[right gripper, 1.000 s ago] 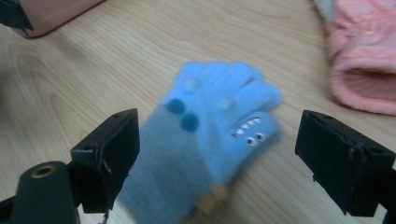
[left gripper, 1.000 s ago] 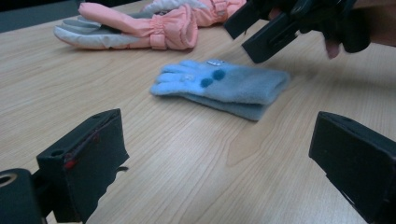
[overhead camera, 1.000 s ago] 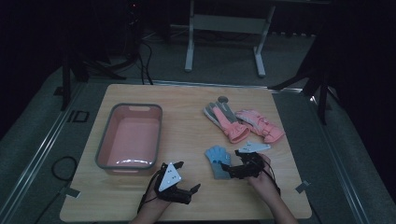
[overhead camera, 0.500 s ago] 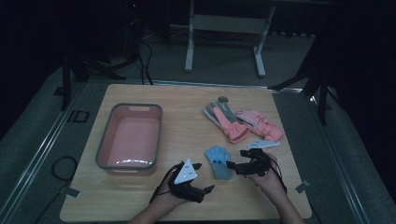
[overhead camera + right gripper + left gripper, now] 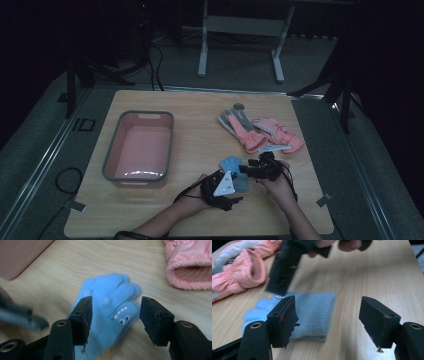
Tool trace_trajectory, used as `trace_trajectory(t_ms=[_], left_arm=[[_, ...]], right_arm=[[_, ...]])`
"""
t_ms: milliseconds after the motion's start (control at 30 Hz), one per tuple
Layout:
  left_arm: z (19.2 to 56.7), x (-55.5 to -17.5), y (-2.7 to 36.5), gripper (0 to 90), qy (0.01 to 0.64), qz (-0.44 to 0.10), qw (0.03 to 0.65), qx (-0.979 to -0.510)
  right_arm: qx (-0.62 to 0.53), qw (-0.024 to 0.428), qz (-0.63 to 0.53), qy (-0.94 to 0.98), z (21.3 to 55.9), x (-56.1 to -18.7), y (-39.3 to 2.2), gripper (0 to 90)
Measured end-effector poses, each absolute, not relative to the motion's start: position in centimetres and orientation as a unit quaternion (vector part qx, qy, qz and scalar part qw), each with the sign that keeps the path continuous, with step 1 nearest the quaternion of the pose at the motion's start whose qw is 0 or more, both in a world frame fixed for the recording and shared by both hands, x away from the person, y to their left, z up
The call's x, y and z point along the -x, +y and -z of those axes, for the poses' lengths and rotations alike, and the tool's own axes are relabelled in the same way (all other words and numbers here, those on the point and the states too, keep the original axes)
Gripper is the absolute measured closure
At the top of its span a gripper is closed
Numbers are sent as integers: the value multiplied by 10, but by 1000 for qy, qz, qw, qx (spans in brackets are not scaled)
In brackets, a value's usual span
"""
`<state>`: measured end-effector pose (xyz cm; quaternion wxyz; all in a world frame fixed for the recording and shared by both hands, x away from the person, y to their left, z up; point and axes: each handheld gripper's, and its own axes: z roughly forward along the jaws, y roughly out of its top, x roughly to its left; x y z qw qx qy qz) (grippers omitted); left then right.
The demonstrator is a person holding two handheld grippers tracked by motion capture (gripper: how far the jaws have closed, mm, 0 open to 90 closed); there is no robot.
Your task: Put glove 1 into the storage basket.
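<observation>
High view, lower centre: blue glove (image 5: pixel 233 169) flat on the wooden table (image 5: pixel 200 125), between the left gripper (image 5: pixel 235 192) and the right gripper (image 5: pixel 246 169). Pink basin (image 5: pixel 140 147) at left; pink mittens (image 5: pixel 265 134) at upper right. Left jaws half apart, have just been closing, cuff only partly between them, not pinched. Right jaws likewise, straddling the glove's fingers, no pinch seen. Advice: lower both until the pads bracket fabric, then close evenly, cuff and fingertips together.

Room: lying dim around my lit table (image 5: pixel 200 120).
Glare: glinting along the pink tub (image 5: pixel 137 172) rim.
Blur: smearing my blue glove (image 5: pixel 110 315) and other gripper (image 5: pixel 284 270).
</observation>
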<state>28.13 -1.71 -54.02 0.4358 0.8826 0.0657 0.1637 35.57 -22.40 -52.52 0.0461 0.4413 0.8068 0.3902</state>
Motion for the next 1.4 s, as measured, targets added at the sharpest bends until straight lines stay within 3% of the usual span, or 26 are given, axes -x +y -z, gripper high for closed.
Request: trace_trajectory(t_ms=[300, 400, 533, 633, 667, 767, 967, 1100, 1200, 1400], left_arm=[[556, -292, -25, 382, 49, -180, 389, -902], [558, -293, -25, 450, 46, -182, 380, -906], [557, -294, -27, 614, 57, -185, 369, -909], [554, -296, -27, 680, 69, -179, 368, -910], [553, -297, -27, 707, 74, -175, 368, -910], [553, -299, -26, 740, 88, -165, 372, -909], [553, -299, -25, 761, 100, -160, 379, -906], [552, -301, -24, 762, 103, -148, 376, -909], [551, -301, -25, 762, 100, -149, 371, -911], [551, -301, -26, 761, 99, -152, 368, -912]], right_arm=[[-441, 52, -363, 819, 539, -367, -205, 349], [-436, 62, -351, 827, 542, -364, -201, 356], [-421, 82, -342, 836, 544, -361, -198, 396], [-413, 90, -339, 841, 545, -360, -197, 478], [-410, 90, -339, 842, 544, -360, -196, 562], [-405, 76, -344, 844, 545, -359, -194, 706], [-402, 74, -349, 843, 545, -357, -193, 788], [-406, 75, -355, 839, 545, -357, -194, 781], [-406, 93, -344, 841, 545, -361, -195, 496], [-410, 96, -334, 843, 546, -364, -196, 439]])
